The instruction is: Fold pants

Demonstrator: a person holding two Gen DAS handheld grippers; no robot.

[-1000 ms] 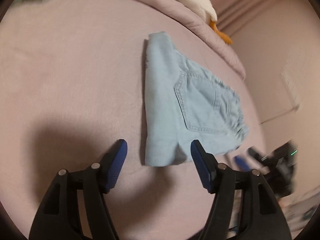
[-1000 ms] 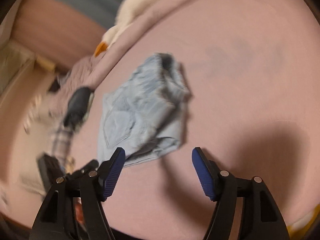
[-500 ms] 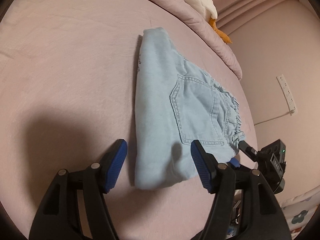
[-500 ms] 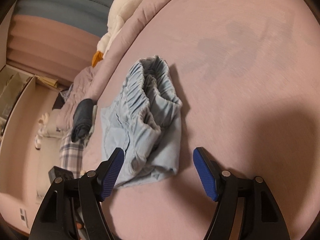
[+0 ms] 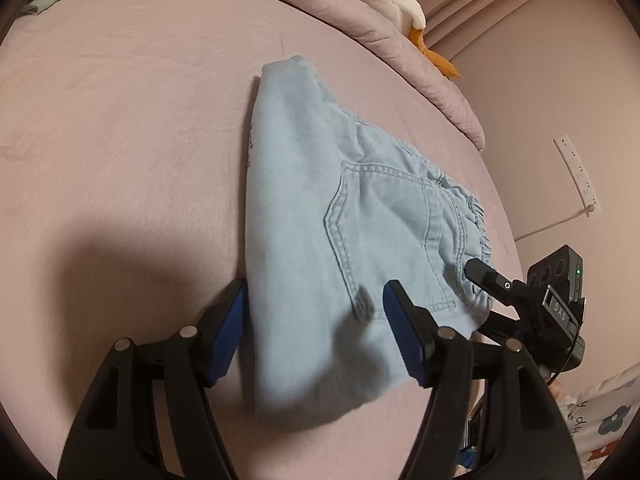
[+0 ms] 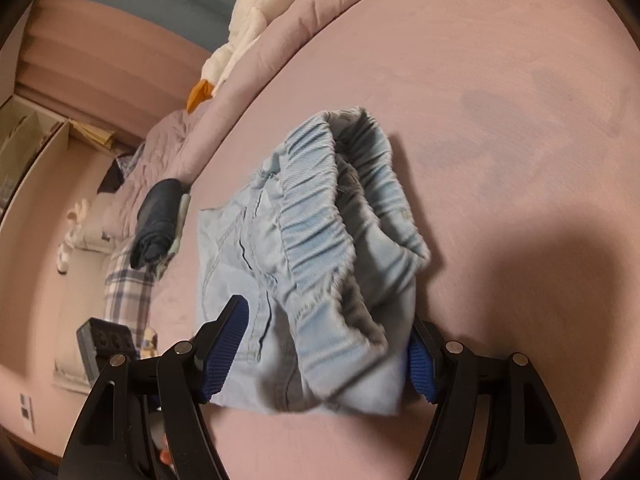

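1. Pink bedsheet (image 5: 120, 128) covers the bed and fills both views; a rumpled pink quilt (image 5: 372, 28) lies along its far edge.
2. Folded light-blue pants (image 5: 320, 216) lie flat on the sheet, near the bed's right side in the left wrist view. Their long axis runs from the near edge away to the far fold, with the back pocket (image 5: 384, 232) facing up and the elastic waistband (image 6: 320, 232) turned to the right.
3. Near corners of the pants are blurred and partly hidden behind the gripper fingers, so contact there is hard to judge.
4. Left hand-held gripper (image 5: 314, 336) stands released, its blue pads either side of the near end of the pants, not pressing it.
5. Right hand-held gripper (image 6: 322, 352) is also spread wide around the waistband end; its right pad is half hidden by cloth, and no squeeze shows.
6. White plush toy with an orange part (image 5: 436, 60) lies on the quilt, cut off at the top.
7. Dark rolled garment (image 6: 158, 220) sits at the far left bed edge beside plaid cloth (image 6: 128, 292).
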